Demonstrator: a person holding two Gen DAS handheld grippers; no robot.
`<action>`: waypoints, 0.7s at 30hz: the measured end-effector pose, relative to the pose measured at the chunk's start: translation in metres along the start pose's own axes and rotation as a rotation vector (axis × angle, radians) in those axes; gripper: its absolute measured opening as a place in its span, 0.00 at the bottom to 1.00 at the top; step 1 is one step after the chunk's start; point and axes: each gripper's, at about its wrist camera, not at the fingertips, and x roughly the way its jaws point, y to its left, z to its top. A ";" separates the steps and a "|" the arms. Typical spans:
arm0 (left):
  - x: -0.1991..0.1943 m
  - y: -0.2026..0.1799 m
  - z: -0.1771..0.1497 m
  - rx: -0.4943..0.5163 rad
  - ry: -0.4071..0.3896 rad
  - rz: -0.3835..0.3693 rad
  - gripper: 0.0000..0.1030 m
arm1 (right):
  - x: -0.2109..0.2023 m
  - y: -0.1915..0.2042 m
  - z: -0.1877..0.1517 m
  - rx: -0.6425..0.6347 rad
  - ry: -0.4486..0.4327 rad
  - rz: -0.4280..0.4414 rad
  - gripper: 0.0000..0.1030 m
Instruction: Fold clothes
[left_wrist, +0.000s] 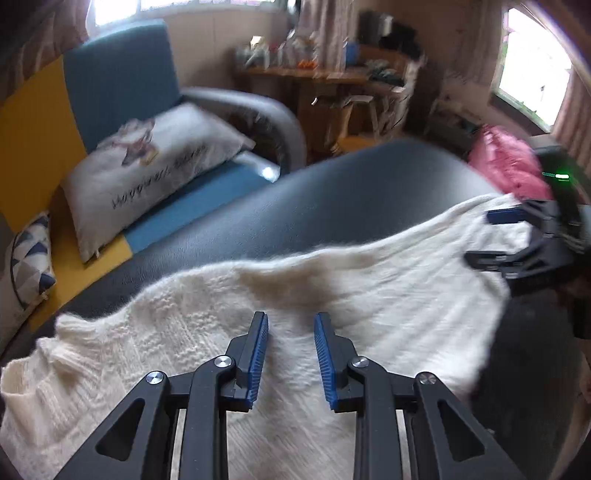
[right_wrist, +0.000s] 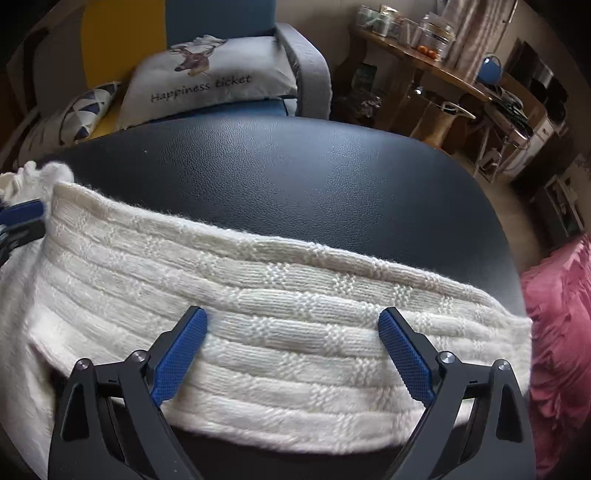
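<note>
We're looking at a cream-white knit sweater (right_wrist: 280, 332) with ribbed bands and little basket-weave blocks, on a black pebbled leather-look table (right_wrist: 295, 173). Both the left gripper (left_wrist: 290, 325) and right gripper (right_wrist: 291, 325) are black with blue pads. At 3 o'clock there's a pink garment (right_wrist: 565, 325). Up around 11 o'clock sits a teal and yellow sofa (left_wrist: 118, 74) with a white deer-print pillow (right_wrist: 210, 85) and a navy-grey triangle-pattern cushion (right_wrist: 86, 110).
</note>
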 end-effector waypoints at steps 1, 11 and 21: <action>0.004 0.001 0.001 -0.004 0.006 0.007 0.26 | 0.002 -0.003 -0.001 0.006 -0.005 0.005 0.94; -0.026 0.007 -0.009 -0.075 -0.081 -0.047 0.26 | 0.000 0.000 0.000 0.013 -0.028 0.014 0.99; -0.056 0.044 -0.050 -0.217 -0.046 0.050 0.26 | -0.013 0.097 0.055 -0.182 -0.093 0.248 0.75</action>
